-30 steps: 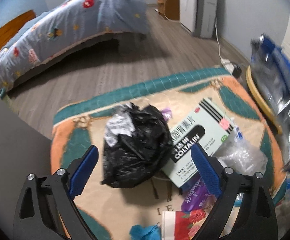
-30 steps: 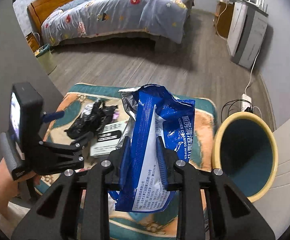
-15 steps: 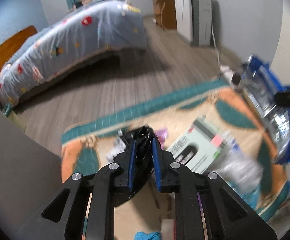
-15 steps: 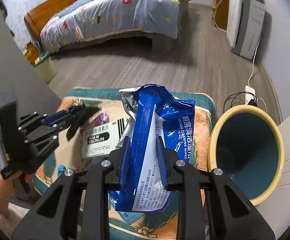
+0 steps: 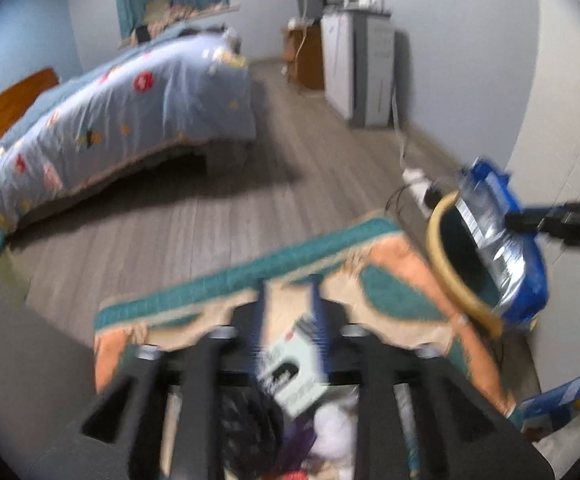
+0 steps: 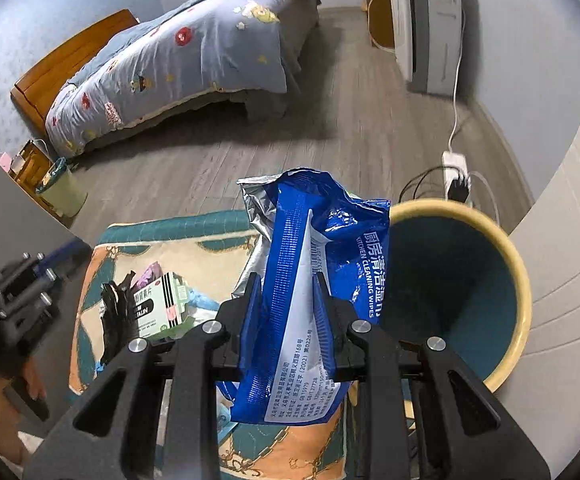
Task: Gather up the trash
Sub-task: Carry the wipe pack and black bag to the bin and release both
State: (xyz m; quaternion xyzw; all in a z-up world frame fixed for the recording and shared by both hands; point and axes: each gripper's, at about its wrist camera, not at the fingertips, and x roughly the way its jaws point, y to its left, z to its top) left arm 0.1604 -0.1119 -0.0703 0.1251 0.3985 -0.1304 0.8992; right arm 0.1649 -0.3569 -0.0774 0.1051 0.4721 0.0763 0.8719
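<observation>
1. Foil-lined blue plastic: the wipes pack is pinched in our right gripper, blue pads pressed on its back seam about mid-height. It stands upright, top torn open, silver lining showing at 11 o'clock.

2. Handling judgement: light, limp and crinkly, probably near empty. The film is slick, so a grip on the flat seam or a folded edge is safest; a pinch on a bulging face would likely slide.

3. Position: the pack hangs just beside the bin, whose yellow rim sits at 3 o'clock of the pack. In the left wrist view the pack overlaps the bin mouth.

4. Left gripper: heavily blurred. Its pads look drawn close together, with the pale green box between or behind them; we cannot tell whether it grips anything.

5. Remaining litter lies on the patterned mat: black bag, green box, purple scrap. The bag should be soft and light, easy to take by a bunched fold; the box is stiff card, best held across its narrow sides.
</observation>
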